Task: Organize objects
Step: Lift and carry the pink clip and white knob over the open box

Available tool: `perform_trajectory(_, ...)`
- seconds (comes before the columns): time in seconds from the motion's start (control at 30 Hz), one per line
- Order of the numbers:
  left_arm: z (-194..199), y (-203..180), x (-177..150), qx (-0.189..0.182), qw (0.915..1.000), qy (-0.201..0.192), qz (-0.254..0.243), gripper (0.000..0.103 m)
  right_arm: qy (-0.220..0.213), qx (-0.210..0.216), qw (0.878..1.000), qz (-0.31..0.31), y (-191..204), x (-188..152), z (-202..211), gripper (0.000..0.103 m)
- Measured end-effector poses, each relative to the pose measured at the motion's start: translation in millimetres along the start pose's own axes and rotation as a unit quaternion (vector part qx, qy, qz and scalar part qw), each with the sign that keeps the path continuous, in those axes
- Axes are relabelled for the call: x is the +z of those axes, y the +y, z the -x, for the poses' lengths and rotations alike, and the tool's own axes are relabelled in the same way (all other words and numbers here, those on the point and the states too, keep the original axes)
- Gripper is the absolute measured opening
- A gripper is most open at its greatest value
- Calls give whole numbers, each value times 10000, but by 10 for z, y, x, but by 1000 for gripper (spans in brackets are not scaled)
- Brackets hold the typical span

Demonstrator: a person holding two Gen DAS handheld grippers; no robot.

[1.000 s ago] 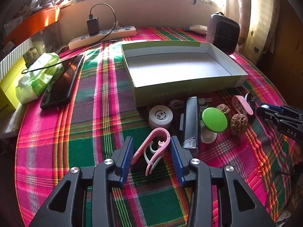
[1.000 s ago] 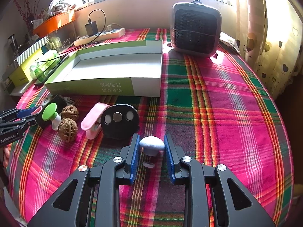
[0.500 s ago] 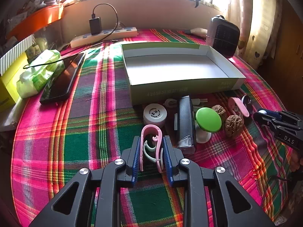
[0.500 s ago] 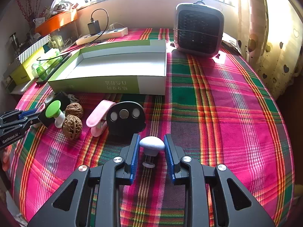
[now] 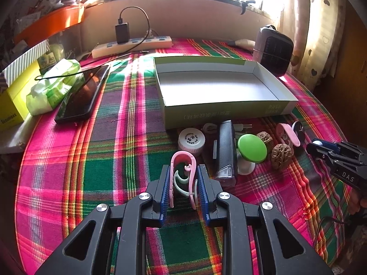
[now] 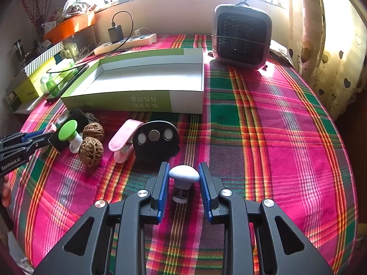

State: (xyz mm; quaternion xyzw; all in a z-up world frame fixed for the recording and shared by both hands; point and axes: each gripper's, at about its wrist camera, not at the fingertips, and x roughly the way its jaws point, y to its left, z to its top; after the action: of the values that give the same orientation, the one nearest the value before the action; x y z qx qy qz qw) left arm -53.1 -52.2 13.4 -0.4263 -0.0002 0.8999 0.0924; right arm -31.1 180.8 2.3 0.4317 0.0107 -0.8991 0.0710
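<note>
My left gripper (image 5: 183,182) is shut on a pink clip (image 5: 182,160) with a pale green hook inside it, both pads pressing its sides just above the plaid cloth. My right gripper (image 6: 183,170) is shut on a grey-blue mushroom knob (image 6: 183,174). Beyond them stands an open, empty green-and-white box (image 5: 220,112). In front of the box lie a white round cap (image 5: 191,138), a black bar-shaped thing (image 5: 226,151), a green mushroom knob (image 5: 251,147), two walnuts (image 5: 281,155), a pink clamp (image 6: 125,141) and a black disc holder (image 6: 156,141).
A phone (image 5: 82,94), a wipes pack (image 5: 52,87) and a yellow carton (image 5: 13,100) lie at the left. A power strip (image 5: 133,45) with a charger runs along the back wall. A small dark fan heater (image 6: 242,36) stands at the back right.
The left jaws have closed from wide apart onto the pink clip, squeezing it narrow and straight. The right gripper keeps its hold on the knob and has not moved.
</note>
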Motion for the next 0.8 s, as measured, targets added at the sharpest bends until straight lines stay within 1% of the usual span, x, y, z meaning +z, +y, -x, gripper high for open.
perform_trajectory(0.37,120,-27,180,-110,9997,-195,-35,21,-190,41,9997,120,35,167,88,27)
perform_trajectory(0.6,111,-54,399,-210,9993,-304,-53,21,-397,107,9986,346,128,407,124,27)
perform_trajectory(0.8,26,-98,589,-261,9990,-342,-114,21,-504,203,9980,327,145,672,53,27)
